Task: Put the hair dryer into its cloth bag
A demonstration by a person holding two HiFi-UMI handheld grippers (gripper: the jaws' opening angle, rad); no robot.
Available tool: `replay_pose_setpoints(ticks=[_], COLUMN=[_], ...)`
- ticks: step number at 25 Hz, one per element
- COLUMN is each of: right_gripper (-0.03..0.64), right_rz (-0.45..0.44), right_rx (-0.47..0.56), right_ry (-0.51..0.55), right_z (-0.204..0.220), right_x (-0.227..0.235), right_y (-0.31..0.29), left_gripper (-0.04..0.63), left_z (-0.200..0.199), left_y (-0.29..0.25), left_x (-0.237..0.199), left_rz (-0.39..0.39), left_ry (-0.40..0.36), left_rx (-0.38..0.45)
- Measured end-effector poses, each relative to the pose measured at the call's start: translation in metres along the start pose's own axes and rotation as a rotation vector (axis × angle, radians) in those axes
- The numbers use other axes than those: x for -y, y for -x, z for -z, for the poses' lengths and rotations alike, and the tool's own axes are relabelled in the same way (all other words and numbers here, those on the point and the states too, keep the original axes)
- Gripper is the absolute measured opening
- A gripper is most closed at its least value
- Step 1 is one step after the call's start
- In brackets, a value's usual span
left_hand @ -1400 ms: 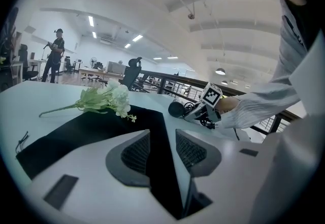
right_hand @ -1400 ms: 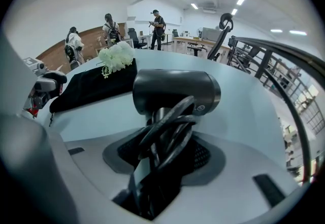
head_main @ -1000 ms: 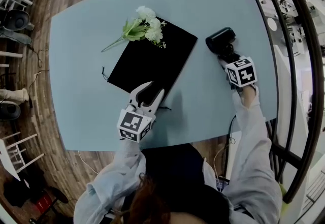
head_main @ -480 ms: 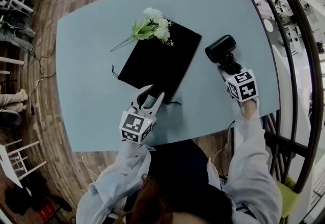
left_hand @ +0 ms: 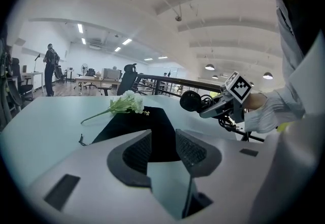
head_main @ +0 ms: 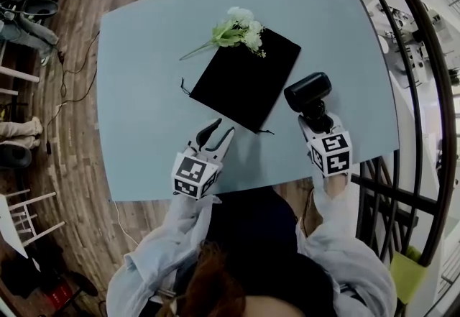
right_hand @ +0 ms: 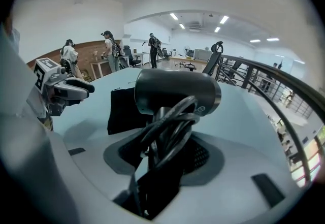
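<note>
From the head view, a black cloth bag [head_main: 248,78] lay flat on the pale blue surface [head_main: 144,57], with a sprig of white flowers [head_main: 233,34] across its far corner. The left hand-held gripper [head_main: 225,126] hovered at the bag's near corner. The right hand-held gripper [head_main: 315,121] held the black hair dryer [head_main: 307,91] just beside the bag's right edge.

The left gripper view showed its jaws spread with nothing between them.

In the right gripper view, the jaws pinched the dryer's cord-wrapped handle.

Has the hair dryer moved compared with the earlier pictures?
Yes. The hair dryer, held in the right gripper, has come toward the person: earlier level with the right corner of the cloth bag, now beside its near right edge.
</note>
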State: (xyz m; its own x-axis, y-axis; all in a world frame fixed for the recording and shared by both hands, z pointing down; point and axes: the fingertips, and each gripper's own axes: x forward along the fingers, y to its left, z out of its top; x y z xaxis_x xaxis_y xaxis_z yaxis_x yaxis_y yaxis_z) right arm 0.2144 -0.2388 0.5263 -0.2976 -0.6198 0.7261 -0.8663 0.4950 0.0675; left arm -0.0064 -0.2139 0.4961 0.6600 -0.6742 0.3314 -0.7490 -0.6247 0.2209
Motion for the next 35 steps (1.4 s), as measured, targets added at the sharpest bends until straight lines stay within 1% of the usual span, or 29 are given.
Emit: replay_pose_setpoints(ticks=[3, 7, 9, 12, 17, 20, 25, 30, 35], right_gripper=[0.201, 0.201, 0.202, 0.202, 0.202, 0.202, 0.202, 0.204, 0.204], right_rz=[-0.019, -0.050, -0.076, -0.104, -0.128, -0.142, -0.154, -0.180, -0.198], right_rx=[0.009, 0.036, 0.036, 0.021, 0.002, -0.004, -0.038, -0.061, -0.085], right_ry=[-0.046, -0.053, -0.052, -0.057, -0.052, -0.053, -0.071, -0.078, -0.085], right_z=[-0.001, -0.002, 0.002, 0.012, 0.013, 0.015, 0.026, 0.035, 0.038], right_x=[-0.033, -0.072, -0.088, -0.106, -0.131, -0.139, -0.148, -0.155, -0.161], right_y=[0.005, 0.013, 0.015, 0.015, 0.011, 0.013, 0.011, 0.011, 0.006], left_gripper=[0.155, 0.155, 0.155, 0.155, 0.158, 0.170, 0.187, 0.198, 0.202], left_z=[-0.004, -0.018, -0.026, -0.028, -0.017, -0.003, 0.022, 0.040, 0.047], left_y=[0.016, 0.040, 0.051, 0.058, 0.042, 0.023, -0.010, -0.028, -0.036], left_x=[-0.005, -0.017, -0.023, -0.035, -0.063, -0.069, -0.079, -0.103, -0.123], left_rz=[-0.017, -0.030, -0.041, -0.036, 0.037, 0.095, 0.180, 0.236, 0.306], left_ry=[-0.041, -0.147, -0.227, -0.375, -0.547, -0.642, -0.721, -0.852, -0.923], left_rx=[0.001, -0.002, -0.036, -0.113, -0.249, -0.340, -0.453, -0.582, -0.683])
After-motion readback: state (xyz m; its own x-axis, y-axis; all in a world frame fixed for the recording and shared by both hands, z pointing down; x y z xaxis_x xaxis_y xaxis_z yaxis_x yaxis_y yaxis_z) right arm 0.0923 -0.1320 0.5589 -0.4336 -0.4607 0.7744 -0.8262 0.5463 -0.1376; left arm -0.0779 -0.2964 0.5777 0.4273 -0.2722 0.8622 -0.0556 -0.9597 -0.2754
